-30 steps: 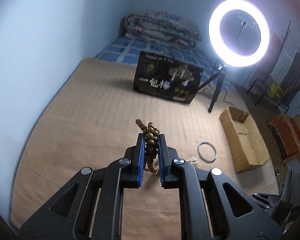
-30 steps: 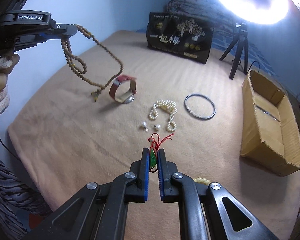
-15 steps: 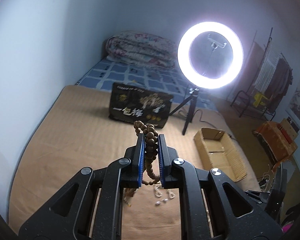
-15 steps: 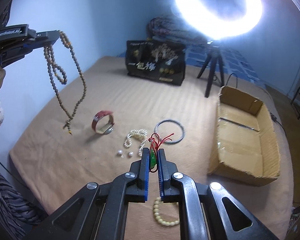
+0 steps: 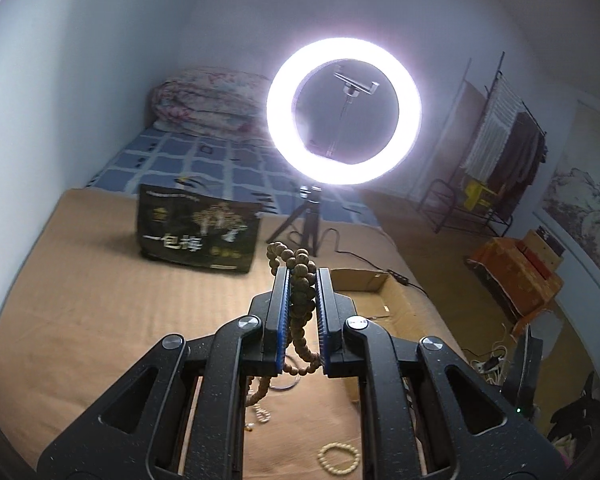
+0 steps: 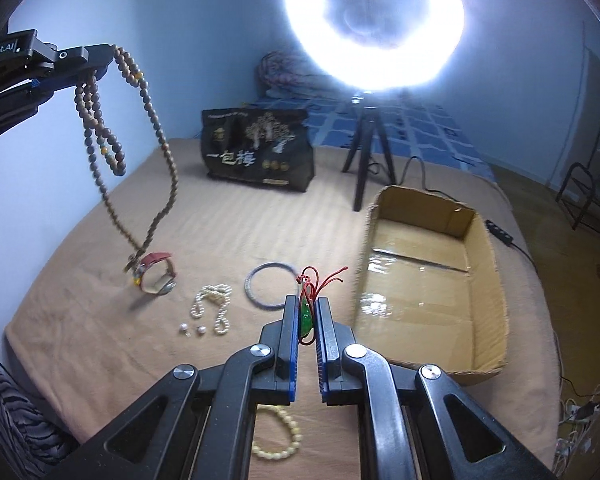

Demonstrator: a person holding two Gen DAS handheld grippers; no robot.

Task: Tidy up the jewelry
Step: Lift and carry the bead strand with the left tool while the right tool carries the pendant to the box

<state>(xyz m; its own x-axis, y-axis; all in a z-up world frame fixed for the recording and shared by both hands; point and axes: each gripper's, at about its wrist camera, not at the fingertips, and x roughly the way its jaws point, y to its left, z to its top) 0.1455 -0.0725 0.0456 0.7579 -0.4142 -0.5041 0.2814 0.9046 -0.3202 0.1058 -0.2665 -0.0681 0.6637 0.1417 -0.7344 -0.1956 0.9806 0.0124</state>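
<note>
Left wrist view: the left gripper (image 5: 303, 276) pinches the wooden beads (image 5: 299, 280) in the air above the bed (image 5: 80, 300).

Right wrist view: the right gripper (image 6: 306, 308) pinches a green pendant (image 6: 305, 314), near the box (image 6: 432, 280).

a lit ring light (image 5: 344, 110) stands on a small black tripod (image 6: 366, 152) at the far side of the tan bed cover (image 6: 228, 216). left of the tripod a black bag with gold print and white characters (image 6: 258, 148) stands upright. behind them lies a blue checked sheet (image 5: 204, 168) with a folded floral quilt (image 5: 208, 102) at the wall. a black cable (image 5: 364, 258) trails from the tripod. to the right, on the floor, a metal clothes rack (image 5: 496, 152) holds hanging garments.
</note>
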